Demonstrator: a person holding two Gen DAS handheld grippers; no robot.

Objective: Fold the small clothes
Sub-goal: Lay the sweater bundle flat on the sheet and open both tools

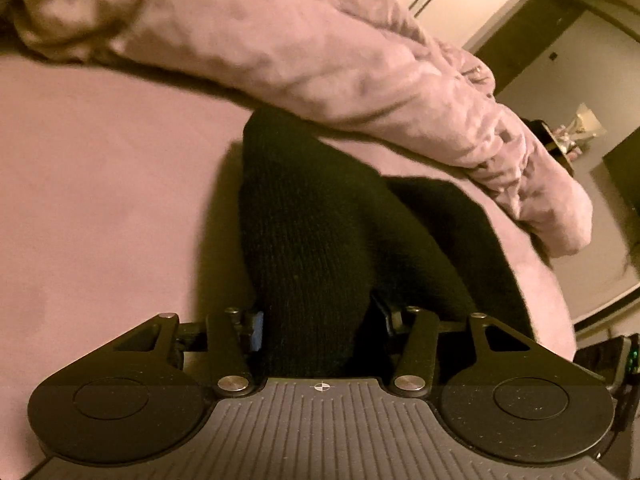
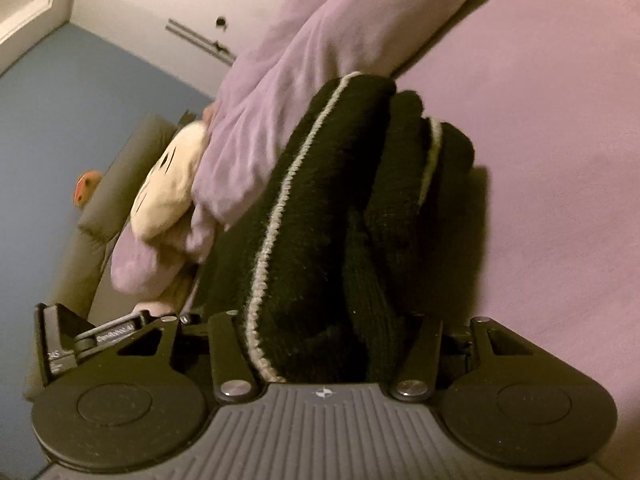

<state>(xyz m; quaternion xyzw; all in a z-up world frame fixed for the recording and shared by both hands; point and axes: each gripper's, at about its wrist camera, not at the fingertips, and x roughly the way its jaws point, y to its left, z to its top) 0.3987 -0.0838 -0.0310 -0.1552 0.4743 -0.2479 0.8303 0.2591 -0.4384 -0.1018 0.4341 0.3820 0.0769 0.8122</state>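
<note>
A black knitted garment [image 1: 320, 208] lies bunched on the pink bed sheet [image 1: 100, 168] and rises into my left gripper [image 1: 320, 322]. The cloth fills the gap between its jaws, beside a blue pad [image 1: 258, 330] on the left finger. In the right wrist view the same black knit [image 2: 328, 208], edged with a pale trim line [image 2: 280, 200], is folded into thick layers. Those layers are pressed between the fingers of my right gripper [image 2: 328, 320]. The fingertips of both grippers are hidden under the cloth.
A crumpled lilac duvet [image 1: 304, 48] lies along the far side of the bed, just behind the garment. A cream plush toy [image 2: 168, 184] sits against the duvet [image 2: 288, 80] at the bed's edge. Beyond are a white wardrobe [image 2: 180, 8] and a blue wall [image 2: 60, 120].
</note>
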